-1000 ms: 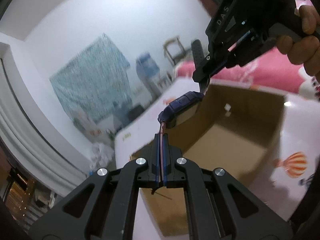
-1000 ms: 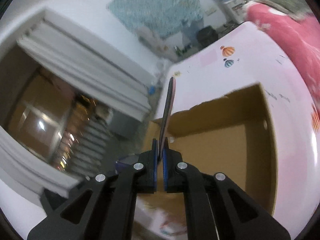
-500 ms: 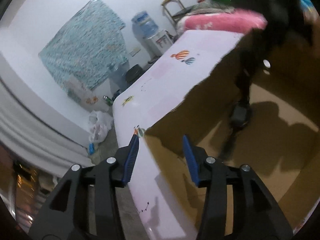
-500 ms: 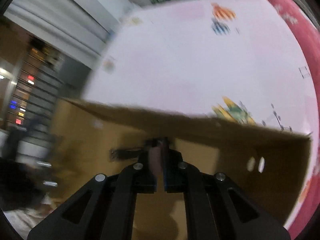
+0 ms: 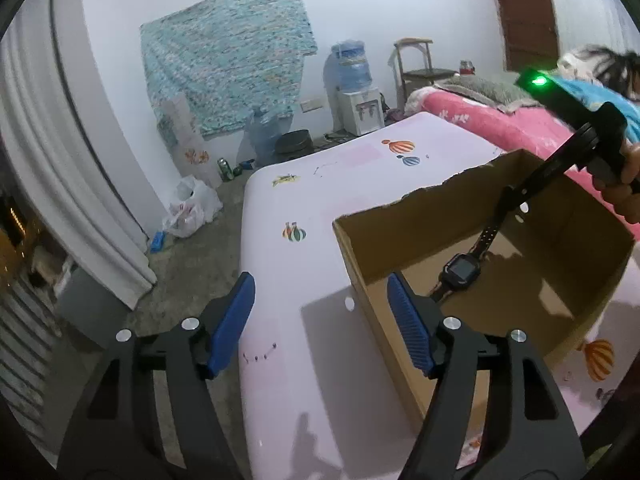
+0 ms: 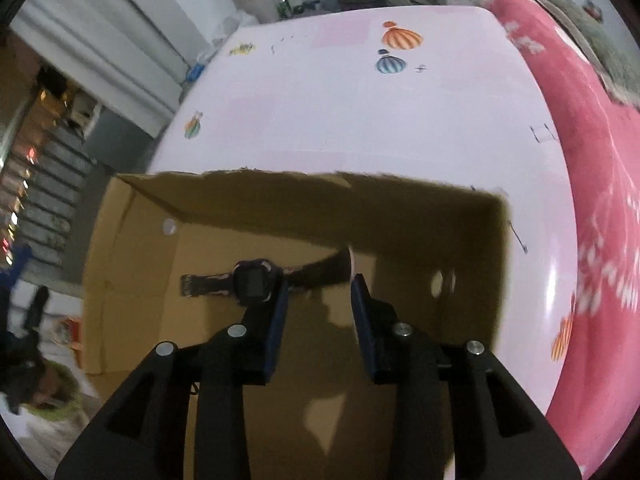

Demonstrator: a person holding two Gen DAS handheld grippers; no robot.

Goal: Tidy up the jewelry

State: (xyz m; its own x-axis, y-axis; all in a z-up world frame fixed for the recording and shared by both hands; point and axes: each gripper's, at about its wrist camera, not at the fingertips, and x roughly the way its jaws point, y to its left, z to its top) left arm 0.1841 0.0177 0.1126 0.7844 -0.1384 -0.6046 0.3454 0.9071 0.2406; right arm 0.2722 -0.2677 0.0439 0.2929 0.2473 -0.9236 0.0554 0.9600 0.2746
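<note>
A dark wristwatch (image 6: 252,283) with a square face lies flat on the floor of an open cardboard box (image 6: 280,188); it also shows in the left wrist view (image 5: 460,269). My right gripper (image 6: 318,292) is open just above the box floor, with one end of the strap between its fingers. My left gripper (image 5: 320,306) is open and empty, straddling the near corner of the box (image 5: 360,216) above the table. The right gripper (image 5: 516,196) reaches down into the box in the left wrist view.
The box stands on a pale pink table (image 5: 320,184) printed with balloons. A pink bed (image 6: 592,128) runs along the table's right side. A water dispenser (image 5: 354,92), a chair and bags stand by the far wall.
Both grippers held the watch above the box a second ago. My left gripper let go and drew back. My right gripper lowered the watch into the box and has opened.
</note>
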